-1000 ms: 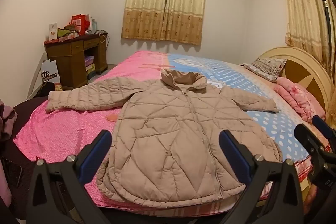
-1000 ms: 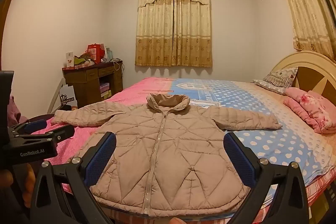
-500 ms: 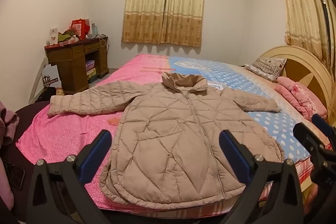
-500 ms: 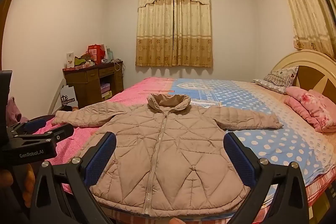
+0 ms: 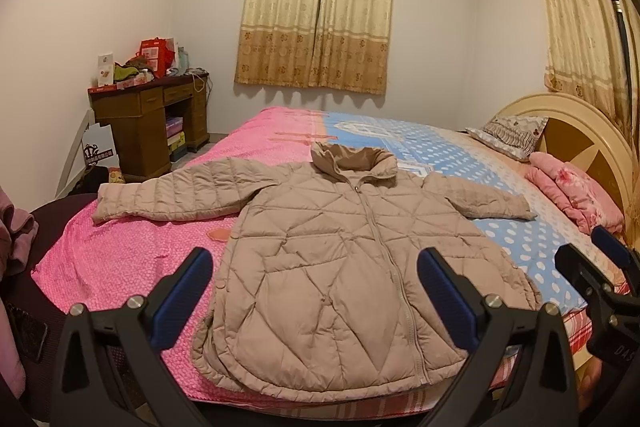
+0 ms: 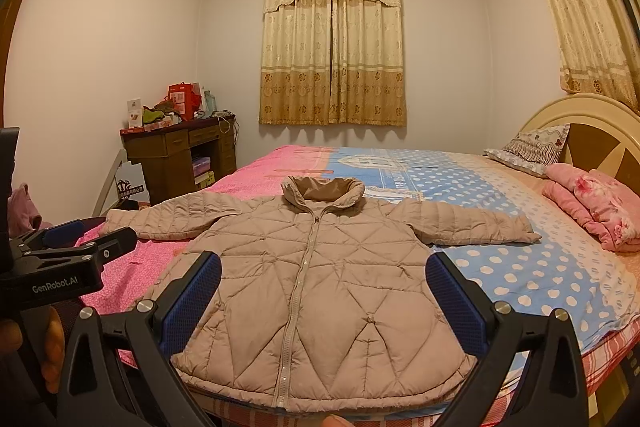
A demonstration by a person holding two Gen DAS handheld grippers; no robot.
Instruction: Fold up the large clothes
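A beige quilted jacket (image 5: pixel 336 267) (image 6: pixel 320 291) lies flat and zipped on the bed (image 5: pixel 120 259), front up, collar toward the window, both sleeves spread sideways. My left gripper (image 5: pixel 316 271) hovers open over the hem near the bed's foot, with nothing between its blue pads. Over the hem too, my right gripper (image 6: pixel 324 279) stands open and holds nothing. Each gripper shows at the edge of the other's view: the right gripper (image 5: pixel 600 267) at far right, the left gripper (image 6: pixel 76 243) at far left, in a hand.
A wooden desk (image 5: pixel 148 123) with clutter stands left of the bed by the wall. Pillows and a folded pink blanket (image 5: pixel 576 195) lie at the headboard (image 6: pixel 592 131) on the right. Pink clothing (image 5: pixel 16 239) hangs at the far left. Curtains (image 6: pixel 332 47) cover the window.
The left wrist view has tilted up slightly, so the jacket sits lower in it. The right wrist view is nearly unchanged. Both grippers stay open.
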